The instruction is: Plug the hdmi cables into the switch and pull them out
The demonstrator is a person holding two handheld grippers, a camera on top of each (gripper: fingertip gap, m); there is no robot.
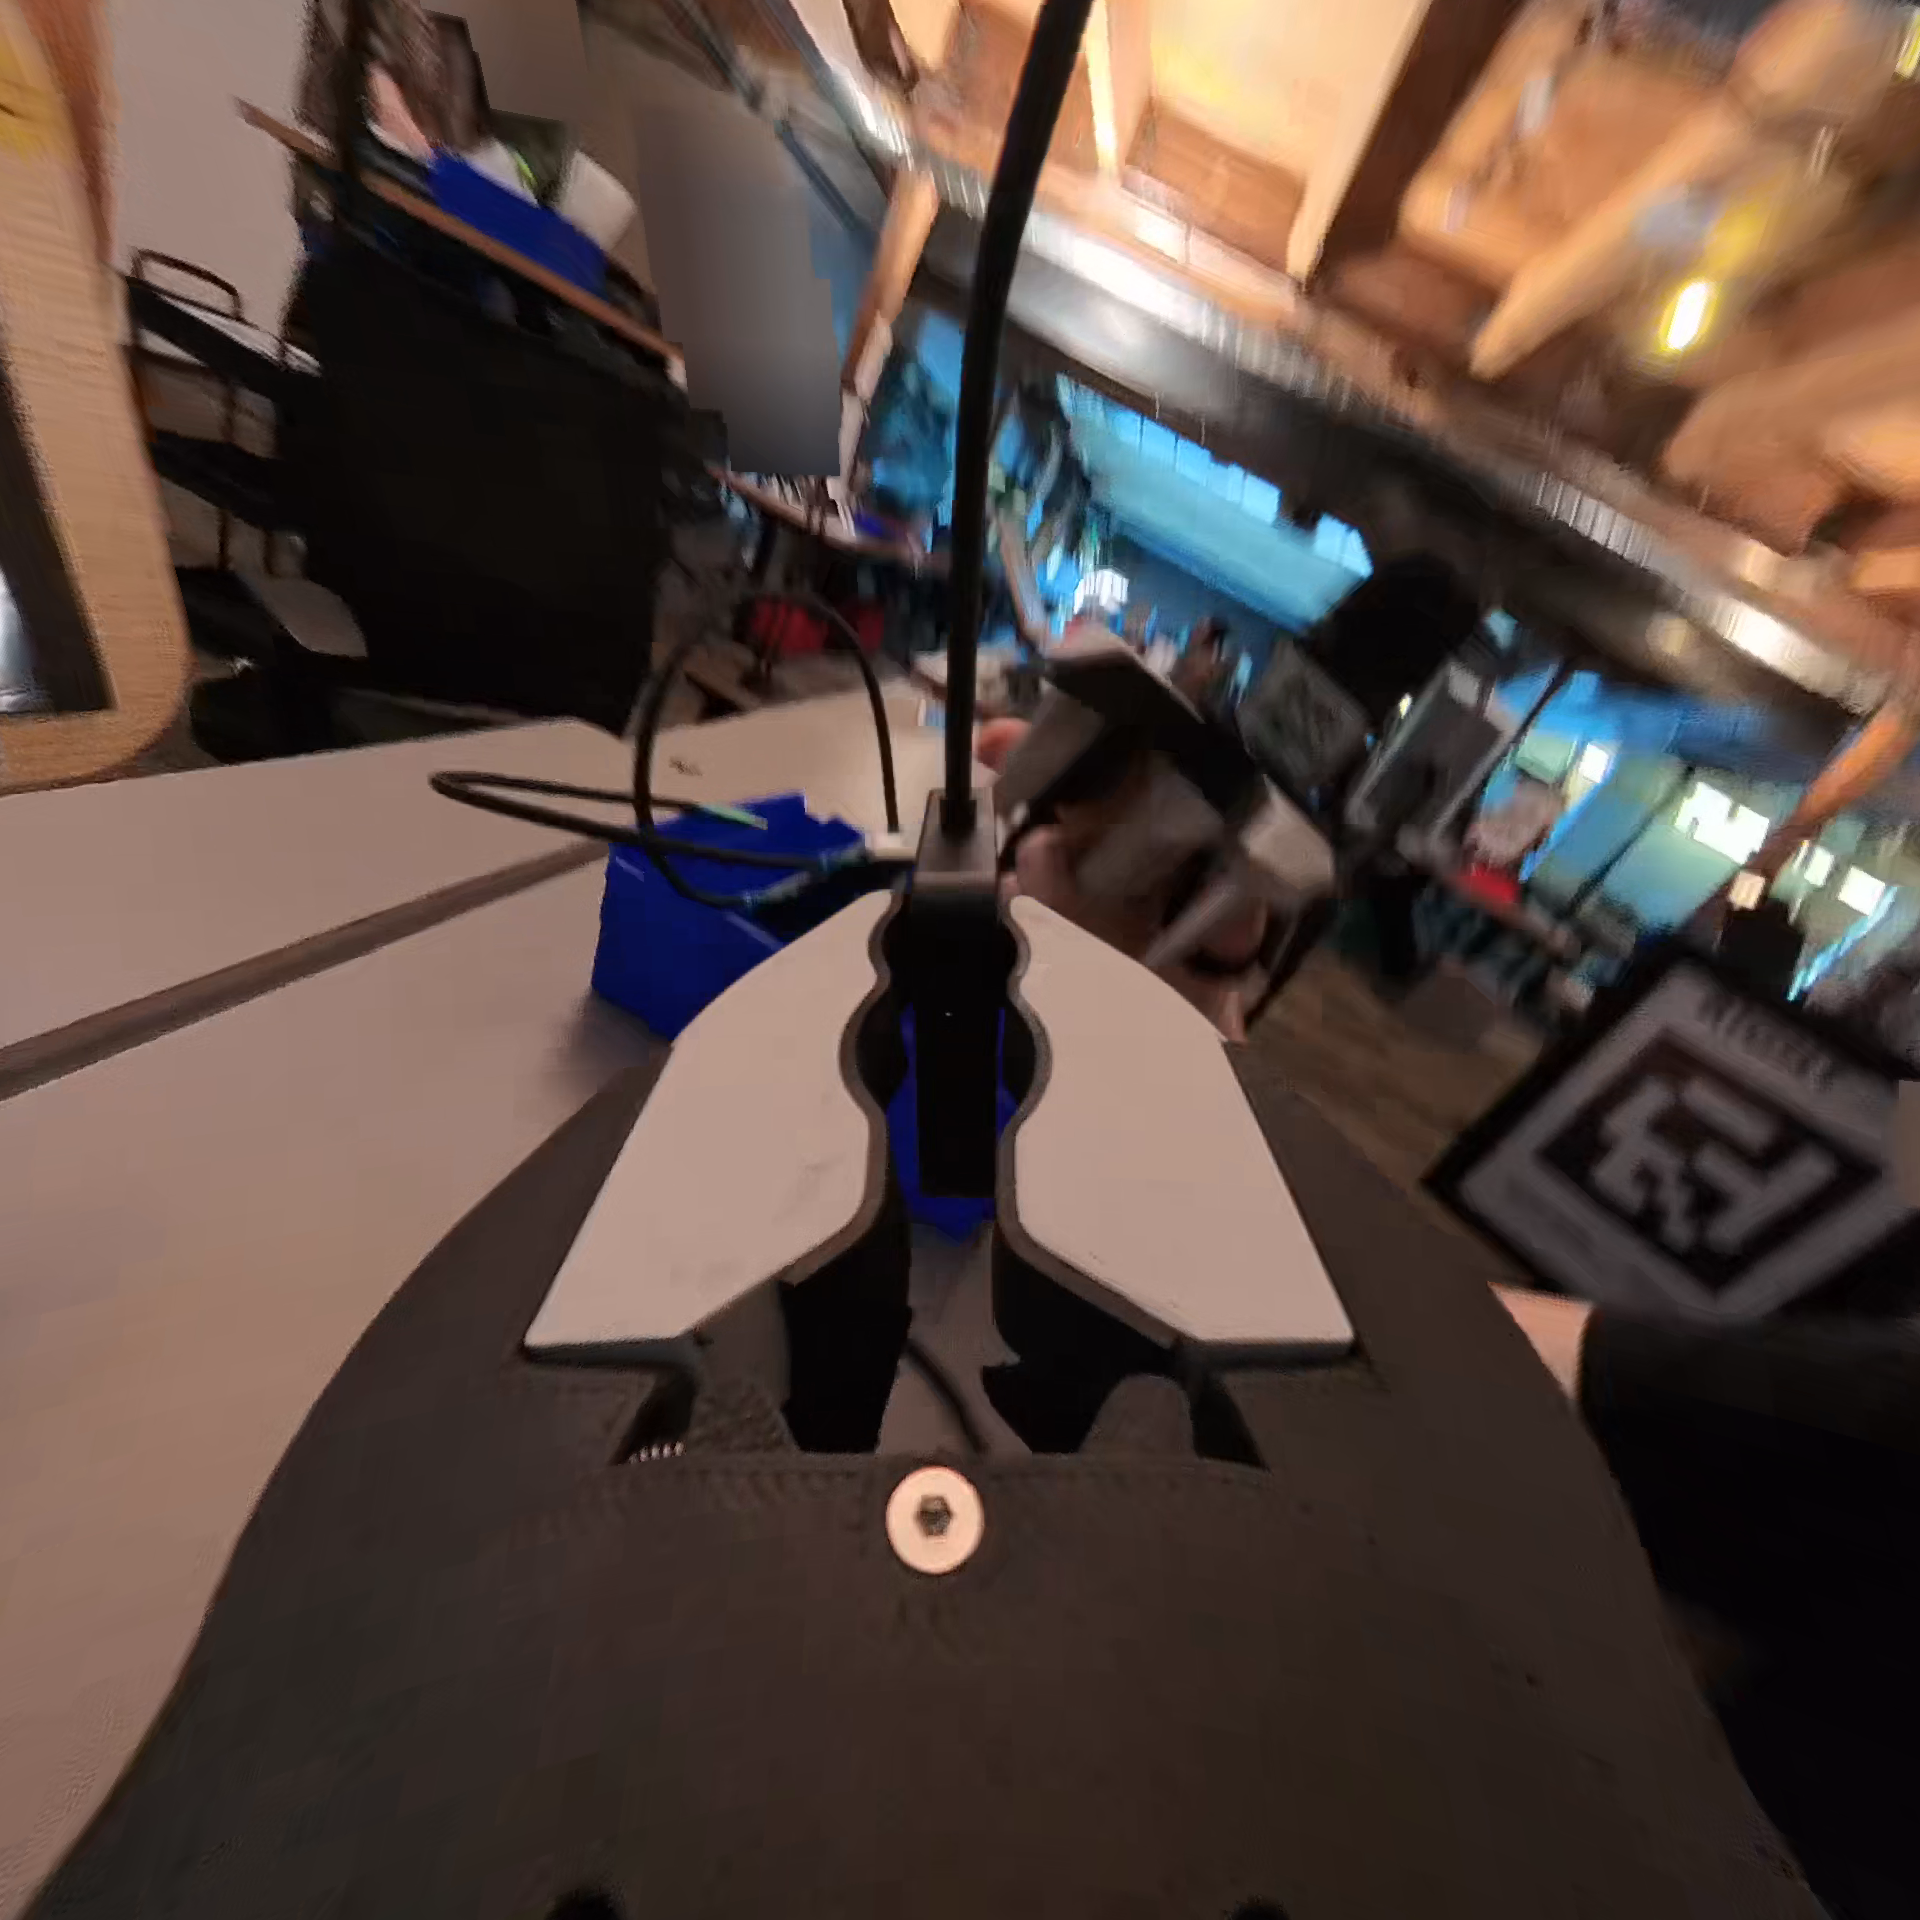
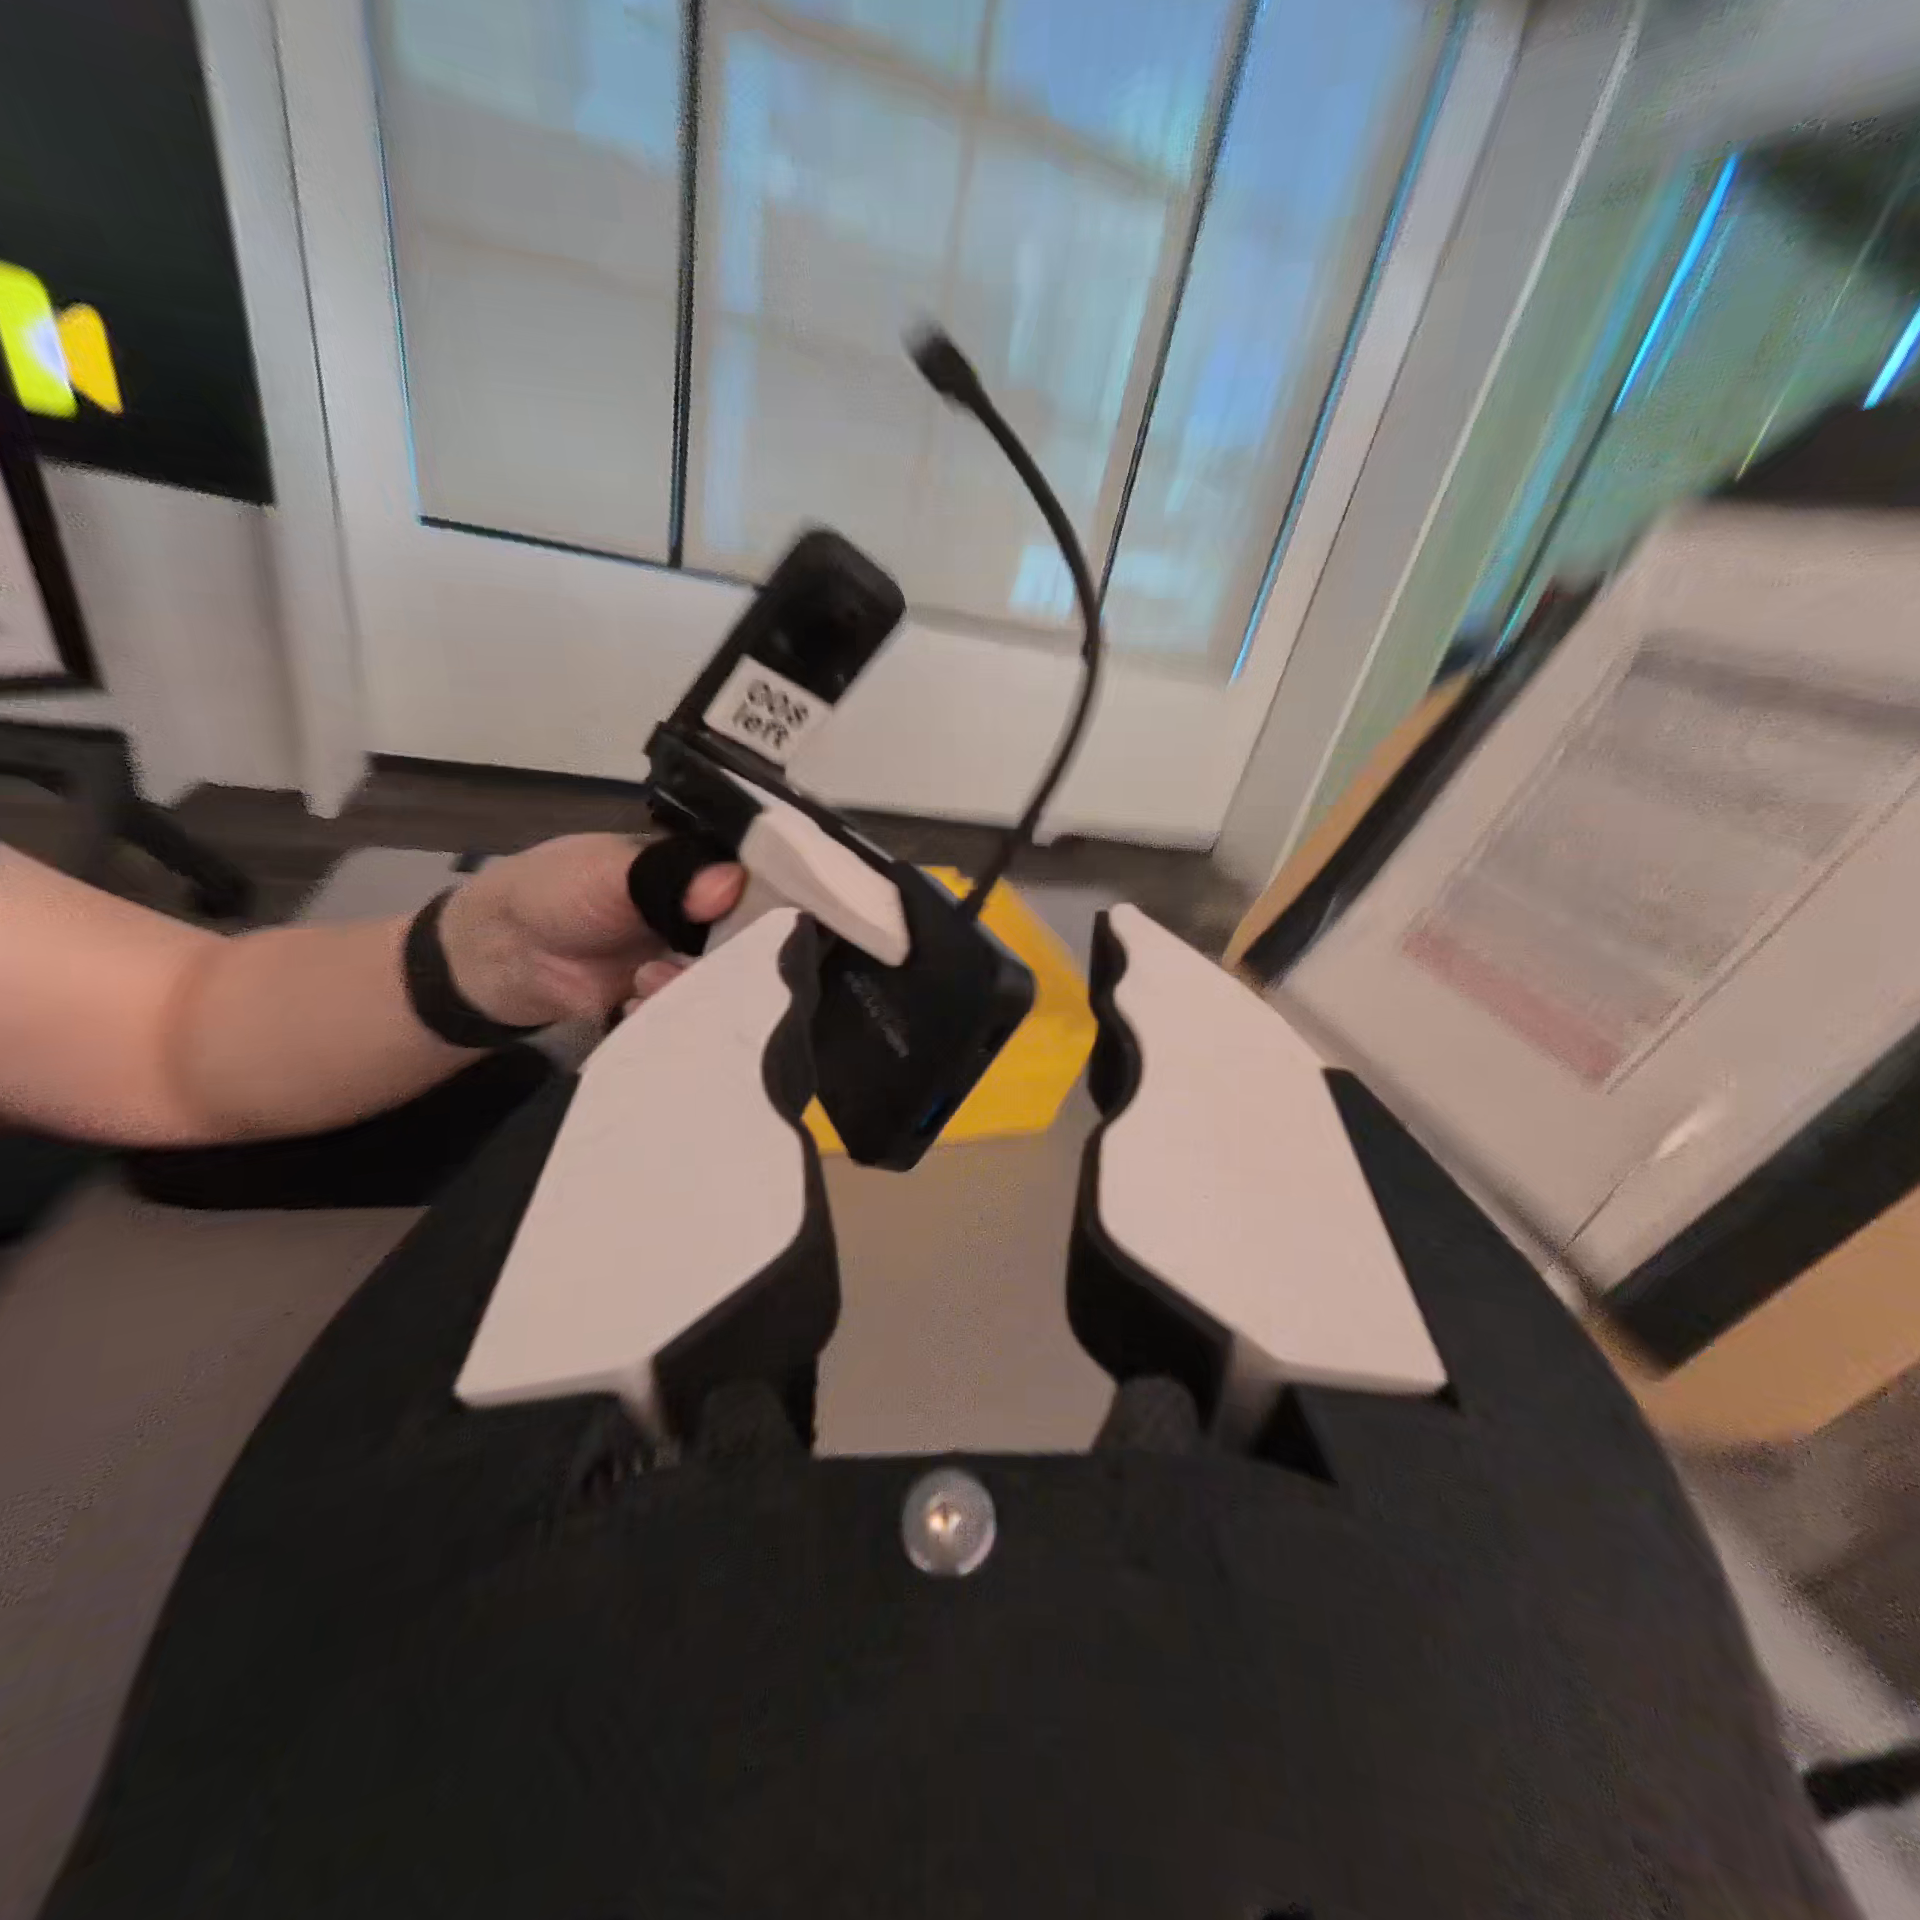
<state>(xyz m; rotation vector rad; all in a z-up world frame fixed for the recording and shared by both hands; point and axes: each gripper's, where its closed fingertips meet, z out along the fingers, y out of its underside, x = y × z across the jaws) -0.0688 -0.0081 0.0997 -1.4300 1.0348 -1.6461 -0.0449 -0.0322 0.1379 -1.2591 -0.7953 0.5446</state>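
My left gripper (image 1: 954, 914) is shut on a black hdmi switch (image 1: 951, 997), seen edge-on and held up in the air. The switch's own black cable (image 1: 982, 416) rises from its far end. In the right wrist view the switch (image 2: 914, 1039) hangs from the left gripper's white finger (image 2: 831, 883), and its cable (image 2: 1075, 644) curves up to a free plug (image 2: 940, 364). My right gripper (image 2: 948, 920) is open and empty, with the switch just beyond its fingertips. Black cables (image 1: 665, 821) loop out of a blue bin (image 1: 675, 956).
The blue bin stands on a grey table (image 1: 260, 1143). A yellow bin (image 2: 1023, 1049) lies behind the switch. A person's hand (image 2: 551, 935) holds the left gripper's handle. The right gripper (image 1: 1195, 831) shows blurred beyond the switch. A black-and-white marker tag (image 1: 1683, 1143) is at the right. Left tips to right tips: about 6 centimetres.
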